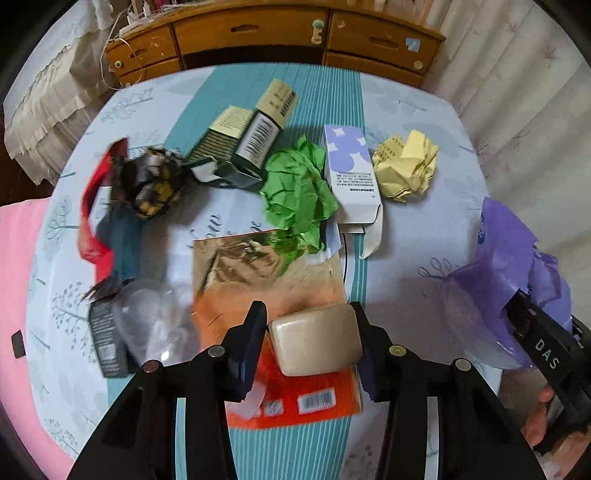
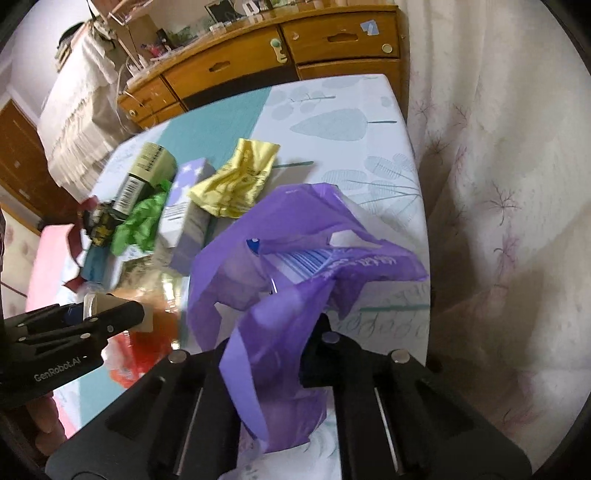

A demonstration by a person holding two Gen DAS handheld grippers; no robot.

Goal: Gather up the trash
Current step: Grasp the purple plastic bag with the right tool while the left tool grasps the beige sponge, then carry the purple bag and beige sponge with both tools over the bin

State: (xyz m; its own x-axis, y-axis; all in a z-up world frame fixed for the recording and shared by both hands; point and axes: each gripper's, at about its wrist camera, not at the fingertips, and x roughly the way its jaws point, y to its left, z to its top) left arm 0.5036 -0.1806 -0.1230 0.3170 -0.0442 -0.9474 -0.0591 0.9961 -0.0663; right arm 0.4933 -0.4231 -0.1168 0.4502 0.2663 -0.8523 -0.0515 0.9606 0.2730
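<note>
The table (image 1: 424, 110), under a pale cloth printed with trees and a teal stripe down its middle, is littered with trash, and the green paper (image 1: 299, 192), a crumpled ball near its centre, serves as landmark. Just right of the green paper lies a white and lilac carton (image 1: 351, 173), flap open, and beyond that a crumpled yellow paper (image 1: 406, 170). Behind and left of the green paper lie two dark cartons (image 1: 240, 147) with cream ends and a barcode; further left a black and yellow wrapper (image 1: 151, 181) with a red strip. In front of the green paper, touching it, lies a shiny foil pouch (image 1: 251, 273), orange at its near end, and left of that a clear plastic shell (image 1: 147, 325) on a grey card. The left gripper (image 1: 308, 339) grips a beige block (image 1: 317, 343) with rounded corners, both pads on its sides, above the pouch's orange end. Well right of the green paper, at the table's edge, the right gripper (image 2: 273, 354) is clamped on a thin purple bag (image 2: 295, 258), crumpled, its mouth gaping toward the trash. A wooden dresser (image 1: 251, 33) stands behind the table, a curtain (image 2: 498, 184) at the right.
</note>
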